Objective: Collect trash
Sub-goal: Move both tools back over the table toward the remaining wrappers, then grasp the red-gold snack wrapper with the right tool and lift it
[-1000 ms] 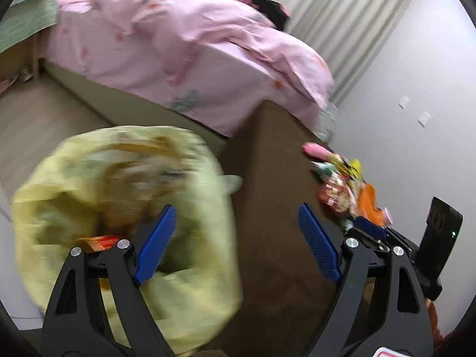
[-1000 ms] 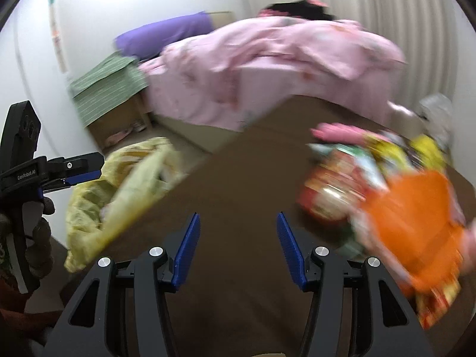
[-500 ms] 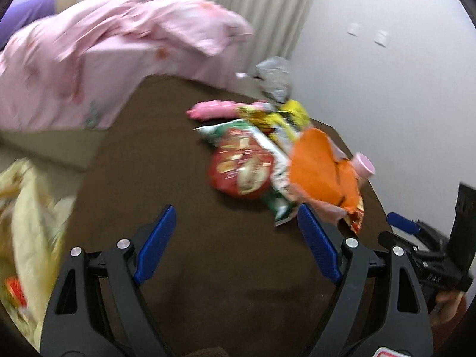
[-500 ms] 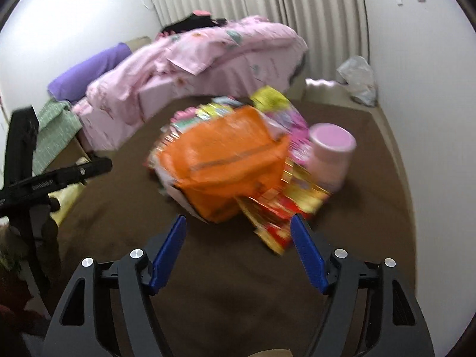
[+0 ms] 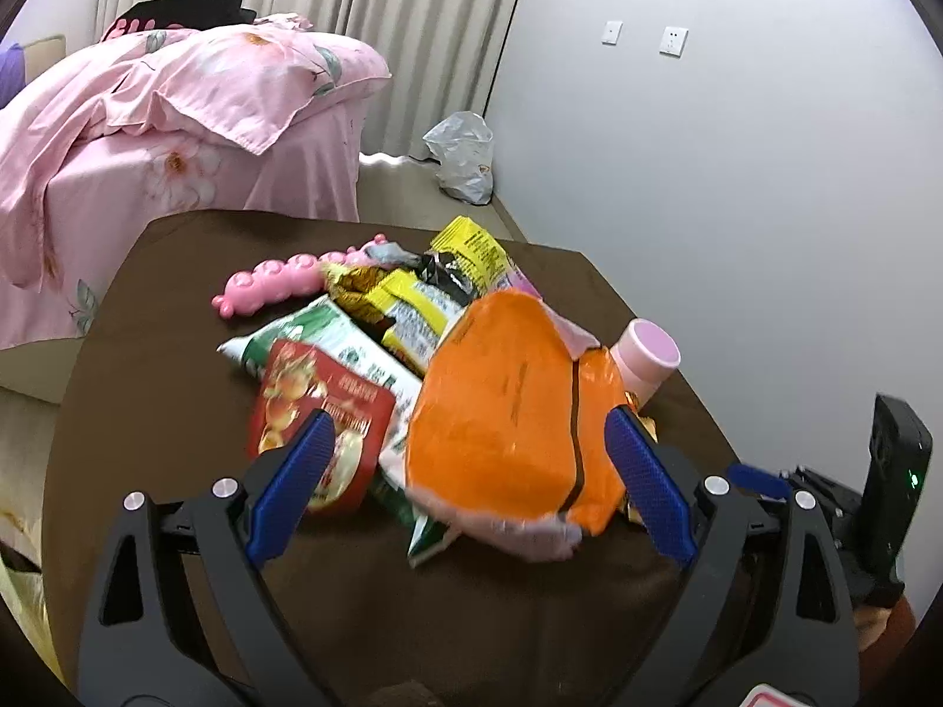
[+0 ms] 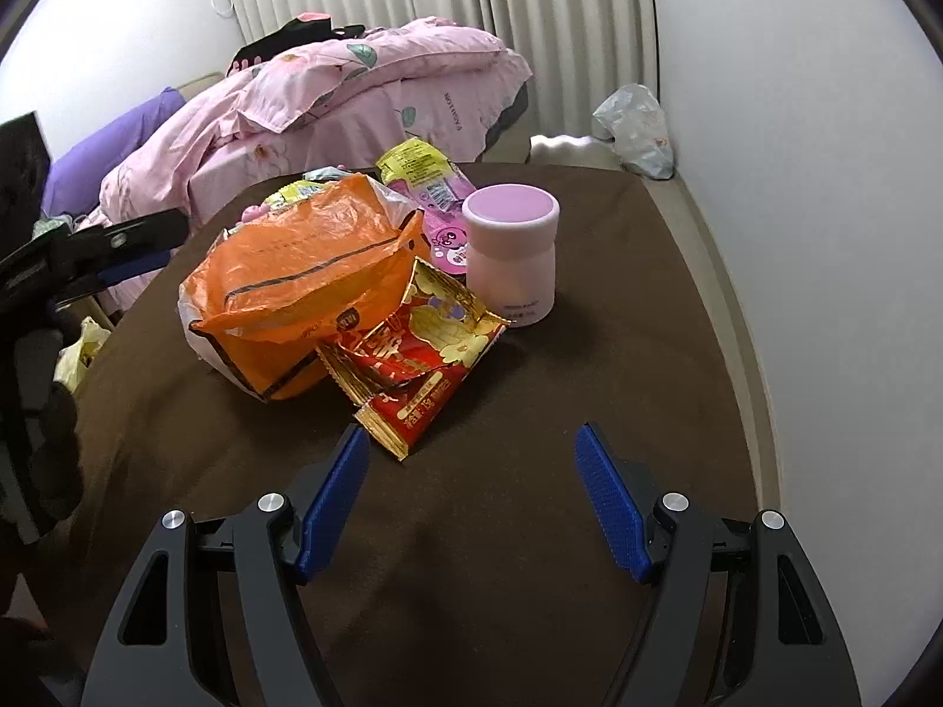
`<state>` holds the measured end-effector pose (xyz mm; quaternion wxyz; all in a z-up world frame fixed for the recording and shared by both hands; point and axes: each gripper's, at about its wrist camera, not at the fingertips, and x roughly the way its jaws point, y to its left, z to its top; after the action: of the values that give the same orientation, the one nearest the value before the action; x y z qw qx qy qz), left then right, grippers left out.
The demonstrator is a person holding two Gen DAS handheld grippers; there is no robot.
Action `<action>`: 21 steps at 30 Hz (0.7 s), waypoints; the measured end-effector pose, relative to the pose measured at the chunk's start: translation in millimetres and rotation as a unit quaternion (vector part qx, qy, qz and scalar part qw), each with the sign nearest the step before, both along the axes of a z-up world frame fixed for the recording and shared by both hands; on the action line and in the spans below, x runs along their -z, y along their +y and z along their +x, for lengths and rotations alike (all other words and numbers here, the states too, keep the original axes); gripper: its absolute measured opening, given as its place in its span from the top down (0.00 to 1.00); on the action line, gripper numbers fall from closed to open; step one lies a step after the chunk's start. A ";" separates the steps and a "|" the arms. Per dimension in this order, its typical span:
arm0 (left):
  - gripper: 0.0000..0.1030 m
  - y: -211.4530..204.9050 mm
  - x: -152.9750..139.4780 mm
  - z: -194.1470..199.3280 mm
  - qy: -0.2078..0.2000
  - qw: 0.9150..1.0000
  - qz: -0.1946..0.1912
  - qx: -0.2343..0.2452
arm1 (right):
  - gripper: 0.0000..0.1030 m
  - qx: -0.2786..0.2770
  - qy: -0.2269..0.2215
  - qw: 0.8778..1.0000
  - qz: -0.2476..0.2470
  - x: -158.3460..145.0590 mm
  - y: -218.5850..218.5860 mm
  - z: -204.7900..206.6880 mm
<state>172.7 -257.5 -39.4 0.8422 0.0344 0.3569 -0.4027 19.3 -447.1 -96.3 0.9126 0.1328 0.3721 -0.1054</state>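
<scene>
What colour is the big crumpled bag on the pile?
Orange bag, with a dark stripe; clearest in the right wrist view.

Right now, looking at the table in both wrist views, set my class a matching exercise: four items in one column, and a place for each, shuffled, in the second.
Column 1
1. orange bag
2. pink jar
3. red and gold wrapper
4. pink bumpy toy

Column 2
A. upright, at the pile's right side in the right wrist view
B. far left edge of the pile in the left wrist view
C. lying on top of the pile
D. nearest the right gripper

Pairs: 1-C, 2-A, 3-D, 4-B
</scene>
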 end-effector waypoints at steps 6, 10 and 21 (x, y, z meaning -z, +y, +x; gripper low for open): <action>0.14 27.0 1.8 14.2 0.009 0.998 -0.040 -0.051 | 0.33 -0.003 -0.018 0.997 0.074 3.0 -19.8 17.1; 0.14 48.9 7.1 27.2 0.010 0.995 -0.029 -0.090 | 0.37 0.007 -0.002 0.995 0.103 10.8 -28.3 49.9; 0.14 70.9 31.1 33.7 0.061 0.995 -0.009 -0.073 | 0.84 -0.034 -0.014 0.994 0.100 6.0 -3.9 28.9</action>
<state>206.4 -186.6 -70.5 0.8466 -0.0241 0.4050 -0.3444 48.2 -451.0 -102.4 0.9028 0.2126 0.3722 -0.0346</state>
